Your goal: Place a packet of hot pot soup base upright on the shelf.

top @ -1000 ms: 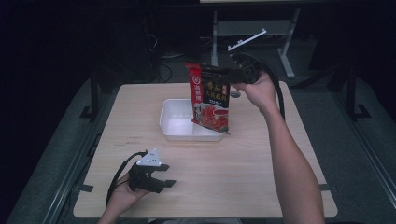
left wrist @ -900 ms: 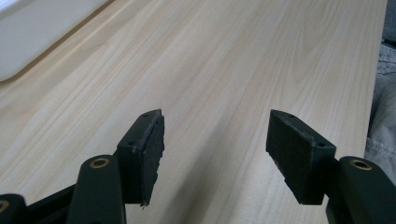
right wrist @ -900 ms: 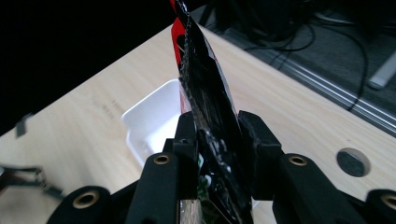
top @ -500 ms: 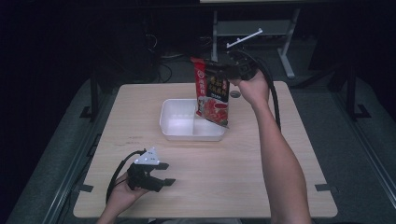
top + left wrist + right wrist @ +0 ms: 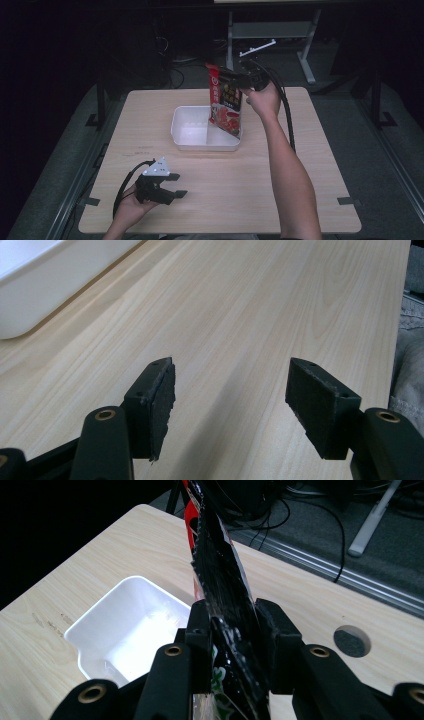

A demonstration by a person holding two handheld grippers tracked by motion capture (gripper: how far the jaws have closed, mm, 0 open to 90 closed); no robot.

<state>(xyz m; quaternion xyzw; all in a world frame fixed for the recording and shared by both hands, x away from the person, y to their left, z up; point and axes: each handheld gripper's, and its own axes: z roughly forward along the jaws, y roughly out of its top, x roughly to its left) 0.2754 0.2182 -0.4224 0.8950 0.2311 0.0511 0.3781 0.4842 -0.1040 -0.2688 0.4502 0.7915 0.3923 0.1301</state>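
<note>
We hold red-and-black foil food pouch (image 5: 226, 102) pinched in right gripper (image 5: 232, 645) above white plastic tub (image 5: 192, 131) mid-table; left gripper (image 5: 176, 186) gapes empty near front edge. Likely next: lower pouch in, release.

From overhead, my light fell on the tabletop (image 5: 300, 200) alone; the room beyond stayed near black. Below my left claw (image 5: 230, 405) the wood grain was sharp with soft shadows. The packet's (image 5: 220, 580) foil edge glared, blurred close to my right claw (image 5: 232, 645).
</note>
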